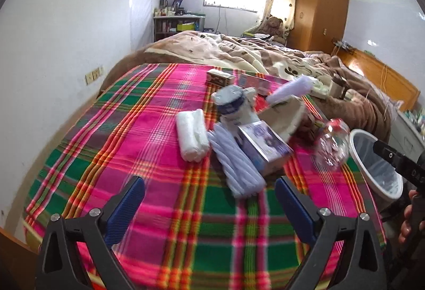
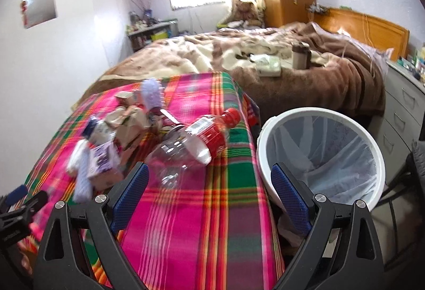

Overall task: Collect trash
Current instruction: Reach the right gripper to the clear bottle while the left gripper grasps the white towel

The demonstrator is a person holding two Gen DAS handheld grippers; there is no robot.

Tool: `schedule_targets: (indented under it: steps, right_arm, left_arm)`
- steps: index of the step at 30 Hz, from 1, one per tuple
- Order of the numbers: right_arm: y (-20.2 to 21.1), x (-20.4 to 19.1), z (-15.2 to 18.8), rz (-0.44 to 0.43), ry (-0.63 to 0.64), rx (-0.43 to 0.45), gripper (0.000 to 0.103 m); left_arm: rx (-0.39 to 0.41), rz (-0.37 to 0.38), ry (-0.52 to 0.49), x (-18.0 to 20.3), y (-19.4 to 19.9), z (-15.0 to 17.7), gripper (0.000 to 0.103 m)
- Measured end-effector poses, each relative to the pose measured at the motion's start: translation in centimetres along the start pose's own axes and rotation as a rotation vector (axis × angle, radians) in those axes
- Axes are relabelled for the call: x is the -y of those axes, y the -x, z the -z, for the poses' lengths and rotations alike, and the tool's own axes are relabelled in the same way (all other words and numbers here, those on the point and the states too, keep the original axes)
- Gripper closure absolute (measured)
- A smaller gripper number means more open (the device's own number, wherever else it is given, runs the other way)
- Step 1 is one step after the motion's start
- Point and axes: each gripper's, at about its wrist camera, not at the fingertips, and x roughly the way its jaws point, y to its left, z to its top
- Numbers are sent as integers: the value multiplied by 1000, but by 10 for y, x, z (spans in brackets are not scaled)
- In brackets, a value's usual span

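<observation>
Table w/ plaid cloth (image 2: 186, 223) carries clear bottle (image 2: 186, 146), purple box (image 1: 263, 149), white roll (image 1: 191, 136), other trash.

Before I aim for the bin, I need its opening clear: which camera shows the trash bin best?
The right wrist view: the white trash bin shows its full round rim and clear liner, beside the plaid-covered table. The left wrist view catches only part of the bin at the frame's right edge, partly hidden by the right gripper.

Both wrist views look forward, sharing the plaid cloth (image 1: 170, 210) and bin (image 2: 268, 130).
</observation>
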Motion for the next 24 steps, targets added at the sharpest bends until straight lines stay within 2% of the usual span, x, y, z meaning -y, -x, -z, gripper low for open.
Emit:
schedule_targets:
  steps: [8,11,14,18,20,22,24]
  right_arm:
    - [-32,-10,-16,1,-11,-61,8]
    - [-43,-11,-19,0,-35,-97,8]
    - [-50,-13,-18,-9,-45,-118,8]
    - [-64,-14,-18,-5,-83,-161,9]
    - [-70,-14,-19,-9,-99,-182,15]
    - [-75,-16,-19,-14,-108,-199,19]
    - [-78,-18,-19,-12,-104,-207,21]
  left_arm:
    - [-79,-2,35,-25,-51,-28,9]
    - [-113,14,50,-29,-67,-36,18]
    - [-143,42,60,-34,-82,-41,21]
    - [-187,45,85,-40,-106,-47,30]
    - [-213,33,104,-44,-117,-47,35]
    - [-201,-1,80,-44,-121,-49,36]
    - [-209,8,70,-43,-126,-49,37]
